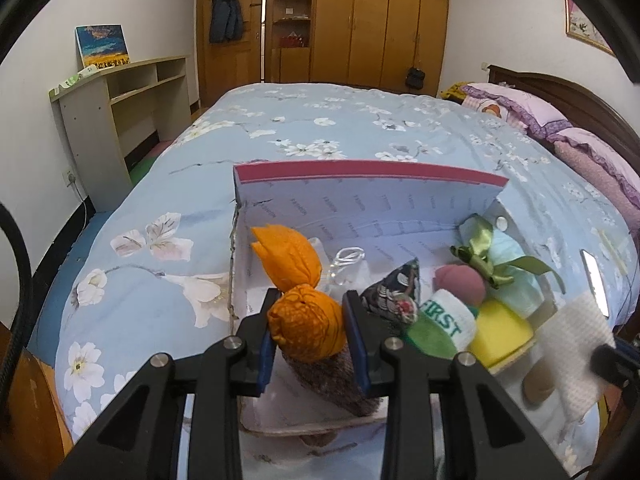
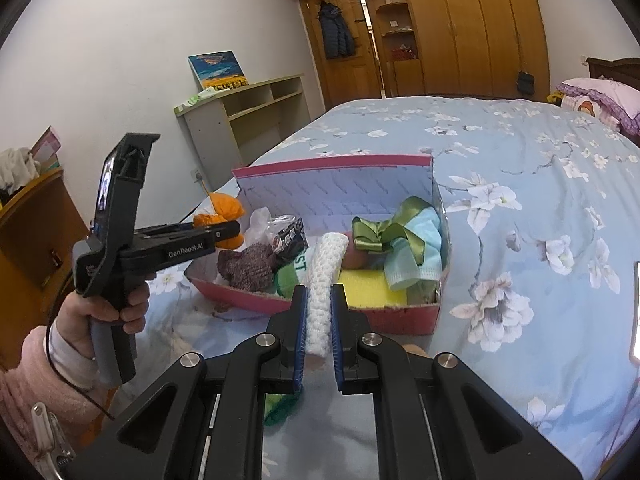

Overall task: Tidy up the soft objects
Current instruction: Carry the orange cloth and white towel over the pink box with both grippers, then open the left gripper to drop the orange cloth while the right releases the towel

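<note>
My left gripper [image 1: 311, 304] is shut on an orange cloth bundle [image 1: 306, 320], held over the near left part of an open pink-rimmed box [image 1: 360, 170] on the bed. In the box lie a brown knitted piece [image 1: 340, 376], a dark patterned pouch [image 1: 394, 292], a white and green wristband [image 1: 448, 318], a yellow sponge [image 1: 502, 332], a pink puff [image 1: 460, 280], a green ribbon [image 1: 484, 260] and a light blue cloth [image 1: 516, 280]. My right gripper [image 2: 319, 296] is shut on a white knitted cloth [image 2: 324, 276] above the box's near edge [image 2: 384, 314]. The right wrist view shows the left gripper [image 2: 228, 230] with the orange bundle [image 2: 226, 208].
The box rests on a blue floral bedspread [image 2: 520, 168]. A bright flat object [image 2: 634, 312] lies on the bed to the right. Pillows [image 1: 532, 112] and a headboard are at the far right. A shelf unit [image 1: 120, 96], a wardrobe [image 1: 380, 20] and a wooden cabinet [image 2: 36, 232] surround the bed.
</note>
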Available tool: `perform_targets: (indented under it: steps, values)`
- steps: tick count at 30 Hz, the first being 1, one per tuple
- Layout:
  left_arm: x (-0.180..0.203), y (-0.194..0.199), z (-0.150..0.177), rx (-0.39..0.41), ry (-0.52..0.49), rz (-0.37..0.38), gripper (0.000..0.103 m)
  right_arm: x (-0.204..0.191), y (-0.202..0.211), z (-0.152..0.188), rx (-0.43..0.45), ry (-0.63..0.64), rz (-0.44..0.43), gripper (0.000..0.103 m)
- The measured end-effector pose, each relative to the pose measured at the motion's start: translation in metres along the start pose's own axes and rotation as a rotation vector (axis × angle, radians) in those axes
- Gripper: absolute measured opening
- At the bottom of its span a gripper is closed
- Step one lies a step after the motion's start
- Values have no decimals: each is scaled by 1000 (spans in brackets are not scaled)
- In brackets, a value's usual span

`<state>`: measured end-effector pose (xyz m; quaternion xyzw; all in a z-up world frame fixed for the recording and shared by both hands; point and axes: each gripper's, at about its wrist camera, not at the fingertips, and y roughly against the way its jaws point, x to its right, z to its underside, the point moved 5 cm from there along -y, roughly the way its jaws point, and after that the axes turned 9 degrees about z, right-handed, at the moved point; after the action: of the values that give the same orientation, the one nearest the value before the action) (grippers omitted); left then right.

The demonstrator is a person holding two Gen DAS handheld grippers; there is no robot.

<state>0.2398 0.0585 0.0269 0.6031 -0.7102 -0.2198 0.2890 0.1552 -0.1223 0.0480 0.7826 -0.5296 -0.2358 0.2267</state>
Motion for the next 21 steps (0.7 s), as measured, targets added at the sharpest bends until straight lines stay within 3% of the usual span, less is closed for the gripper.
perform_targets:
  steps: [5,9,11,21]
  values:
    - [-5,-9,3,-25,9,0,34,-2,-6,-4,-1,7,-4,12]
    - [-7,-12,6,-30,18,4,51,-3,-11,-6,-7,10,-2,12]
    - [-8,-12,7,-27,17,4,54,-4,-12,-7,-9,12,-1,12]
    - [-5,-7,14,-7,18,23,59,-9,-25,-20,-8,29,7,12]
